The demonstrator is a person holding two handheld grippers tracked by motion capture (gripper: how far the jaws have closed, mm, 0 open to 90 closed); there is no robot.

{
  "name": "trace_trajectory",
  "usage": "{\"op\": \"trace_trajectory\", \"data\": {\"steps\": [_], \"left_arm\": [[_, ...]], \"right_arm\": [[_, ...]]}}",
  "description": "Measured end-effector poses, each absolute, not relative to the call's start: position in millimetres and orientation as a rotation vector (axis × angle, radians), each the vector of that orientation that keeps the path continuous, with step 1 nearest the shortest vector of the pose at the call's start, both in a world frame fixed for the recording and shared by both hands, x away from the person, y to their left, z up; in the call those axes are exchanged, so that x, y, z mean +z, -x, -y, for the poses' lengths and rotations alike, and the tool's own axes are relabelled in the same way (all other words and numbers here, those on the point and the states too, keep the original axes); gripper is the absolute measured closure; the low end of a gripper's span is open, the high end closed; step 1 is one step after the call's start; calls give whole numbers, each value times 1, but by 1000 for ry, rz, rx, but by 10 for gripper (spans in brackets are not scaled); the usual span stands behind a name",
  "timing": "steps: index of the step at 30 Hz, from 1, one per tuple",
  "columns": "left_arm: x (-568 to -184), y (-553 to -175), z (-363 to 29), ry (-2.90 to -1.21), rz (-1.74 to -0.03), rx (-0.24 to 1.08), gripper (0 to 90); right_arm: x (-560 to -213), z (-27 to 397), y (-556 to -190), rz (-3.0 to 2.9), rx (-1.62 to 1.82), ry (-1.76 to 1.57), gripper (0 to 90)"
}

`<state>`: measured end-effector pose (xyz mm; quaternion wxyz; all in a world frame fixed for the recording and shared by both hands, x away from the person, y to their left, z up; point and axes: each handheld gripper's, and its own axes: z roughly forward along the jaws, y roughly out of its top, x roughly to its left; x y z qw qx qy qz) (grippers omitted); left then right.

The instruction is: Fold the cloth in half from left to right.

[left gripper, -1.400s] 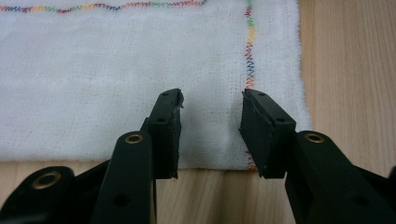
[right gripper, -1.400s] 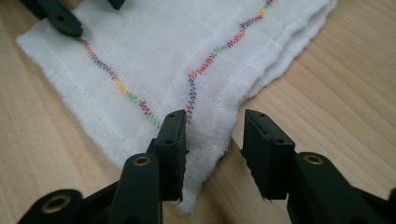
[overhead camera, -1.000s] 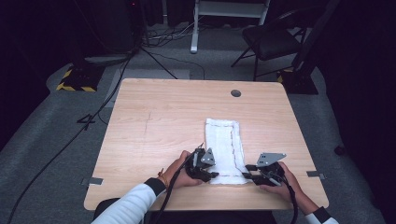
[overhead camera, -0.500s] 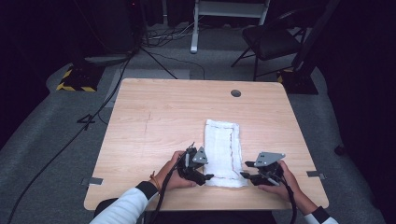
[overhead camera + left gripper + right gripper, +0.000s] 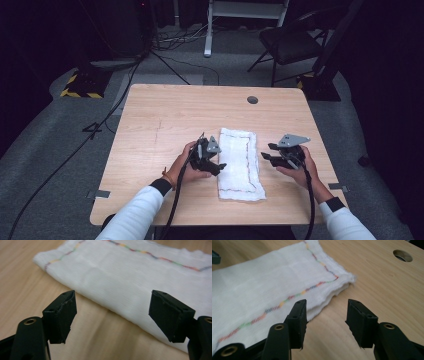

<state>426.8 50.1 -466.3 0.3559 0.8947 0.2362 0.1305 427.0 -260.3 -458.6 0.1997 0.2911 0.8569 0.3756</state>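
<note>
Bright, even overhead light on the table [image 5: 165,115]; dark surroundings; soft shadows; gripper views slightly blurred.

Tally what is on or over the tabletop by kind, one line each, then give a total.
Folded white cloth with a coloured stitched border: 1
Hand-held grippers, left gripper and right gripper, both with open jaws and nothing between them: 2
Round hole in the table: 1
Total: 4

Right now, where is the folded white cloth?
In the high view the folded white cloth lies on the table, right of centre, between the left claw and right claw.
</note>
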Motion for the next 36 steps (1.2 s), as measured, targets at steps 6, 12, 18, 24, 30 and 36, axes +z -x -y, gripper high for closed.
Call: {"op": "trace_trajectory", "data": {"steps": [6,12,18,24,30,36], "left_arm": [[-471,-465,-38,-2305,-690,378,228],[-487,-502,-26,-2302,-777,341,220],[-494,-523,-22,-2251,-854,281,205],[-497,-531,-22,-2263,-853,266,195],[-498,-533,-24,-2253,-799,231,255],[-496,-533,-25,-2252,-736,160,514]], "right_arm": [[-466,245,-468,-2379,1031,-864,522],[-476,230,-496,-2388,991,-920,497],[-484,221,-518,-2409,930,-973,470],[-489,220,-526,-2434,943,-1008,470],[-494,229,-530,-2485,1077,-1040,581],[-494,228,-529,-2527,1116,-1025,750]]}}
